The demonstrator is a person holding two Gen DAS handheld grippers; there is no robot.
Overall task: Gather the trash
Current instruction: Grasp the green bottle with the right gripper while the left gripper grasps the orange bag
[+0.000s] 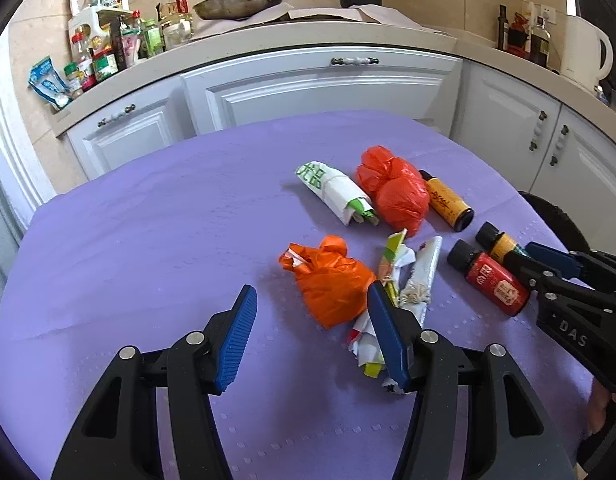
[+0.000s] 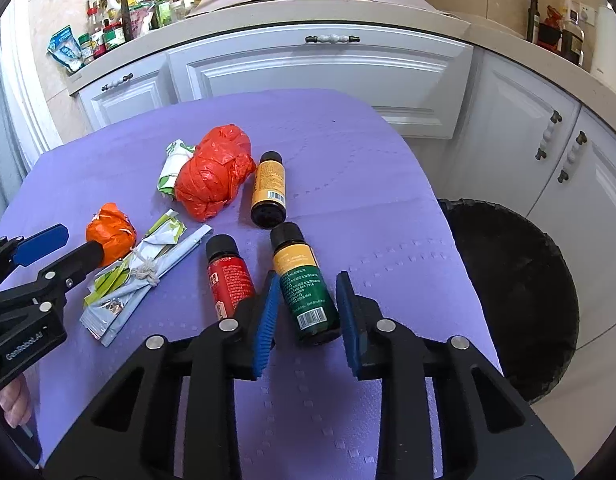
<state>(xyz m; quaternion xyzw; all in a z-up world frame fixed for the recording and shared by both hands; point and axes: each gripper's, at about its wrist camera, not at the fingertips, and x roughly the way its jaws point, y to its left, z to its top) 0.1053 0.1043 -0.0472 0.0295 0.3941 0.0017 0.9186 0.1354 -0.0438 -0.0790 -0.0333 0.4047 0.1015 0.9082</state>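
Trash lies on a table with a purple cloth (image 2: 348, 168). My right gripper (image 2: 308, 280) is shut on a lying brown bottle with a yellow and green label (image 2: 304, 280), its pads against both sides. A red bottle (image 2: 228, 276) lies just left of it and a yellow-labelled bottle (image 2: 269, 188) farther back. My left gripper (image 1: 312, 290) is open, with a knotted orange bag (image 1: 332, 280) just ahead between its fingertips. Its right finger (image 1: 388, 336) lies over crumpled wrappers (image 1: 408, 276). Behind them lie a red bag (image 1: 392, 192) and a rolled white and green packet (image 1: 336, 192).
A black trash bin (image 2: 516, 300) stands on the floor right of the table. White cabinets (image 1: 316, 88) and a counter crowded with bottles, a pan and a kettle (image 1: 584, 52) run behind. A person's hand (image 2: 16, 404) shows at the lower left.
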